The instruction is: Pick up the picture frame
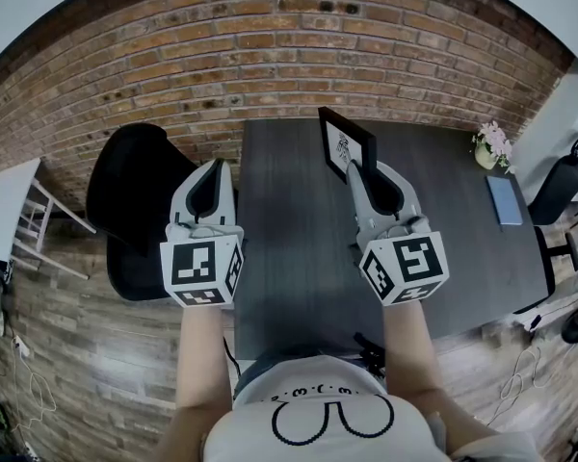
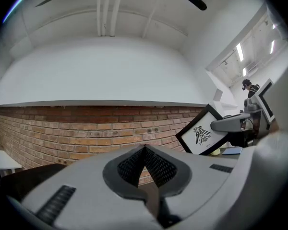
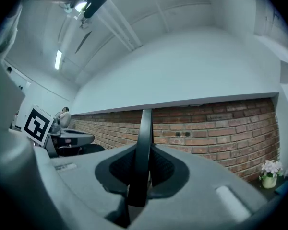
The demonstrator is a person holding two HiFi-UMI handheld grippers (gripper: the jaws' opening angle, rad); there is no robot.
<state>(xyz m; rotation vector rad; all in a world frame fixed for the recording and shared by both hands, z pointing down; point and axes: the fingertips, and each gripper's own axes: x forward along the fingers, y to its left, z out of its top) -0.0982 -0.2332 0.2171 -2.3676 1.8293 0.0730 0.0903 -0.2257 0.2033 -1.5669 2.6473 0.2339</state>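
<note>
- The brick wall [image 1: 270, 46] stands well beyond both pairs of fingertips, filling the background of both gripper views.
- The dark table [image 1: 299, 258] lies below and between the two grippers, running on past their fingertips to the wall.
- A black chair [image 1: 135, 200] sits beside the table, off to the outer side of the left gripper's fingers.
- The right gripper [image 1: 361, 173] has its fingers narrowly apart, clamped on the picture frame. In its own view the frame's thin black edge stands upright between the two pads.
- The left gripper [image 1: 217, 166] has its fingers pressed fully together with nothing between them; past their tips there is only brick wall.
- The picture frame [image 1: 345, 144], black with a white sheet bearing an insect drawing, sticks out beyond the right fingertips. From the left gripper view it shows tilted, off to the right of the left fingers.
- A blue book [image 1: 506, 200] lies on the table, well out to the right of the right fingers.
- A small pot of pale flowers [image 1: 489, 147] stands near the book, well apart from both grippers.
</note>
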